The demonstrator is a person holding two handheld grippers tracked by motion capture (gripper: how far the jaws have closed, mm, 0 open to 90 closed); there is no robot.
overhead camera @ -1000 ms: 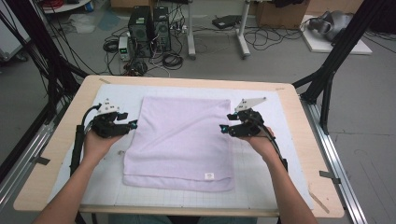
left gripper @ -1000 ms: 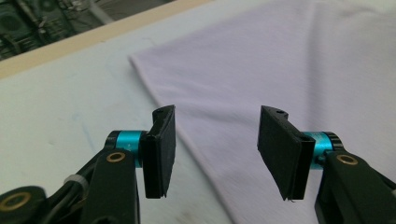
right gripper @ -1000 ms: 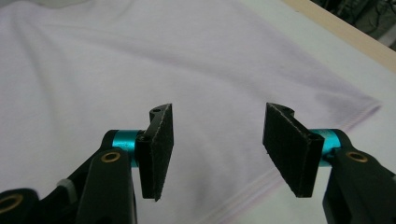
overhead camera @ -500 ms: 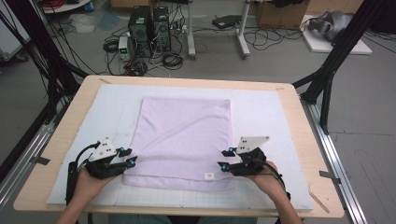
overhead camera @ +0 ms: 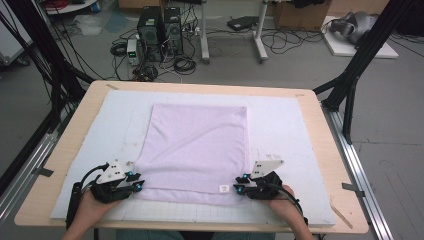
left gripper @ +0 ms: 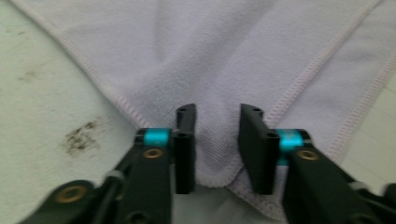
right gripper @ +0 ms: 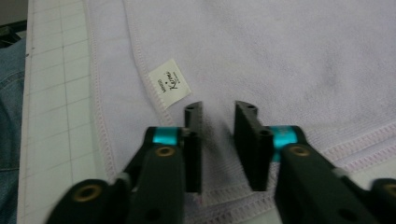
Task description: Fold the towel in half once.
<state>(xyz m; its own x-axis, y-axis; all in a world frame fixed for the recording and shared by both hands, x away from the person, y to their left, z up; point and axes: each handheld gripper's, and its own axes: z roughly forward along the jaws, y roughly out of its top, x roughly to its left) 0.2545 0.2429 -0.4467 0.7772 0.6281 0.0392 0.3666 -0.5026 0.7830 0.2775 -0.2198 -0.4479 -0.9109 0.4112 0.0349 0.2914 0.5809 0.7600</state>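
A lilac towel (overhead camera: 195, 147), folded, is laid flat on a white mat (overhead camera: 290, 125) that covers a wooden table (overhead camera: 320, 115). Its two near corners, at about seven and five o'clock of the cloth, are each met by a hand-held gripper.

In the left gripper view, the left gripper (left gripper: 217, 140) is seen with the towel's corner bunched up between its jaws, which have just been closing; the pads appear to press the fold, though a gap of cloth remains between them. In the right gripper view, the right gripper (right gripper: 218, 142) is seen astride the hemmed edge just beside a small white label (right gripper: 170, 86), its jaws also just closing, with the cloth between them and seemingly pinched.

Risk is judged as follows: only the top layer might be caught at either corner, so the lower layer would be left behind on lifting. A shallow bite near the hem could also slip free if the corners are pulled unevenly.
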